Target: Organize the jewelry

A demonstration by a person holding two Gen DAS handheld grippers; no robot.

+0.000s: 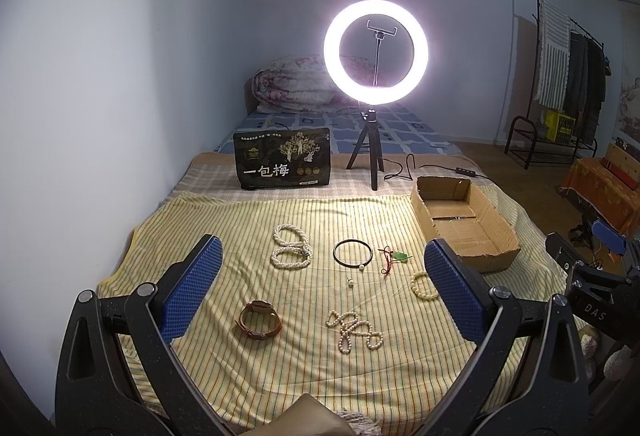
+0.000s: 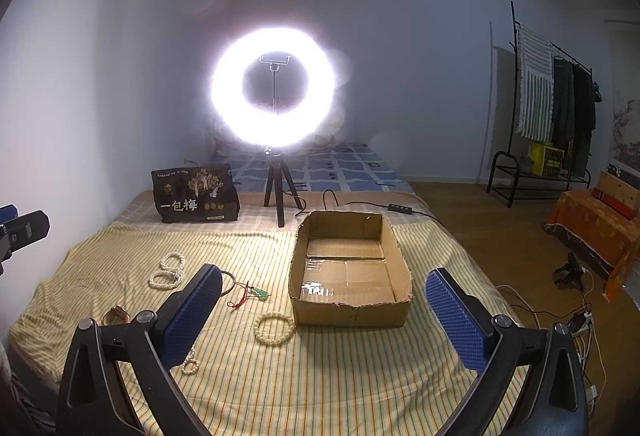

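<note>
Jewelry lies on a yellow striped cloth. In the left wrist view I see a white pearl bracelet pile, a black ring necklace, a red cord with green pendant, a brown watch, a pearl strand and a cream bead bracelet. An empty cardboard box stands at the right. My left gripper is open above the jewelry. My right gripper is open and empty, in front of the box, near the cream bracelet.
A lit ring light on a tripod and a black snack bag stand behind the cloth. A cable with switch lies behind the box. A clothes rack and orange-covered furniture stand at the right.
</note>
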